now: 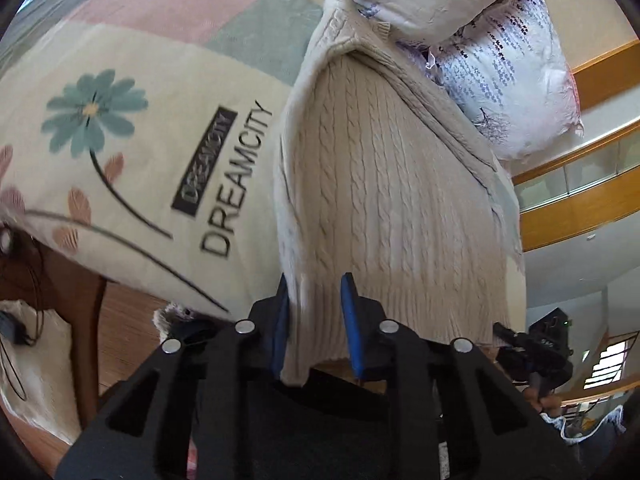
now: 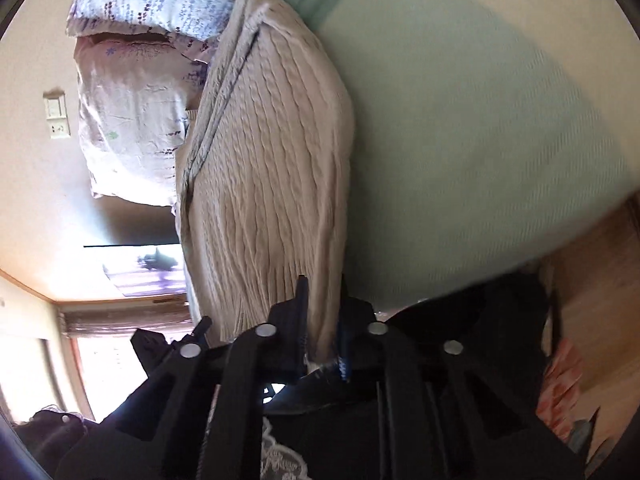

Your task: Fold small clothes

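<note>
We see a cream cable-knit sweater (image 1: pixel 384 184) lifted by its ribbed hem above a bed, its far end trailing down toward the pillows at the head of the bed. The left claw (image 1: pixel 318 320) pinches one corner of the hem, the knit gathered between its blue pads (image 1: pixel 352 320) and hanging out below them. The right claw (image 2: pixel 322 320) clamps the opposite hem corner, with the fabric drawn tight between its narrow jaws; the sweater (image 2: pixel 264 168) runs away from this claw in a long fold with a grey seam along its left side. In the left wrist view the right claw appears small at the lower right, just past the hem. Beneath the sweater lies the bedspread (image 1: pixel 140 92), patterned in pink, pale green and cream blocks, with a teal flower (image 1: pixel 94 114) and the printed word DREAMCITY (image 1: pixel 236 178) near its side edge. Two floral pillows (image 1: pixel 508 80) lie at the head of the bed, the sweater's far end touching them. Beyond the bed's side edge we note a wooden floor (image 1: pixel 124 328).
</note>
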The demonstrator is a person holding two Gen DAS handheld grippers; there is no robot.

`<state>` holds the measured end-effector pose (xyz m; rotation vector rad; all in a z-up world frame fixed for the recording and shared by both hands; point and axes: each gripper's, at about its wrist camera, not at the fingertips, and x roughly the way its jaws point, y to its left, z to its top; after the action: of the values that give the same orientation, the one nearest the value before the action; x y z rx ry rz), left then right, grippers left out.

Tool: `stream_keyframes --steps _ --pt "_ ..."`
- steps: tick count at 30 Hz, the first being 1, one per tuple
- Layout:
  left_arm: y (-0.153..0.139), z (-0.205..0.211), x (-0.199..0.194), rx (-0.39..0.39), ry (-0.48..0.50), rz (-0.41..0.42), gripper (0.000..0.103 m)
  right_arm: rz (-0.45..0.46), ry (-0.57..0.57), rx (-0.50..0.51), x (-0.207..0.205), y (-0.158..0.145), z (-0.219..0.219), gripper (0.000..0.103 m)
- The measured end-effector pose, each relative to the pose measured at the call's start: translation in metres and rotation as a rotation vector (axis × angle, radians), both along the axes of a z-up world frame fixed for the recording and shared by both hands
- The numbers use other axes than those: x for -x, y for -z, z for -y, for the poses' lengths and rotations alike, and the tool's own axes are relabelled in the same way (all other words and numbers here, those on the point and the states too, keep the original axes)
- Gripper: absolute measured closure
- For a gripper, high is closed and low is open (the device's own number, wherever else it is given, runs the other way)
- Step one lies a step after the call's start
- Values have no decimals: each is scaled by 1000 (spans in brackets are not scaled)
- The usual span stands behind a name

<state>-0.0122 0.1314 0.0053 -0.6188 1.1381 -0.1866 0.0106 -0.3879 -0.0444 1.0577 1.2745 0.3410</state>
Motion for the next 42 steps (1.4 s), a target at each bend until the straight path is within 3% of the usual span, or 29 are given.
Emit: stream_keyframes --steps 3,6,10,14,16,17,19,21,23,25,28,31,32,34,35,38,42 --pt "1 3 -9 64 -7 -13 96 38 6 -41 -6 -8 -5 95" --pt "-21 -5 -28 124 22 53 97 154 29 -101 -34 -37 -7 95" --pt "-77 -30 -113 86 32 249 97 358 78 -128 -112 -87 -3 95" --pt "-113 -34 -224 -42 24 367 97 467 190 -110 -206 -109 3 95" --pt "-108 -27 -271 -103 18 345 86 453 240 -54 -255 -103 4 91" --pt "-98 -25 -289 -121 12 303 79 415 252 -26 -276 -95 2 72" --pt "-82 -25 -307 -187 -14 211 44 291 264 66 -304 -78 2 52" --pt "-72 -32 -307 -205 -16 184 39 253 271 30 -298 -71 1 50" --pt "-60 -42 -298 -185 12 168 35 286 227 91 -279 -77 -1 30" --pt "-44 -52 -295 -151 34 129 35 299 201 168 -264 -81 -1 30" --pt "-21 -58 -301 -13 43 70 37 254 194 151 -248 -72 9 30" --pt "-2 -50 -309 53 53 33 38 248 193 157 -241 -67 17 30" --pt "-2 -49 -308 56 46 57 39 248 189 158 -239 -67 18 30" --pt "9 -44 -311 130 52 27 78 246 178 153 -234 -68 19 30" --pt "13 -43 -311 155 23 19 79 244 174 150 -236 -66 16 30" --pt "0 -39 -306 227 -16 36 83 236 163 139 -227 -67 23 30" --pt "-64 12 -307 308 73 148 84 244 188 145 -210 -75 42 30"
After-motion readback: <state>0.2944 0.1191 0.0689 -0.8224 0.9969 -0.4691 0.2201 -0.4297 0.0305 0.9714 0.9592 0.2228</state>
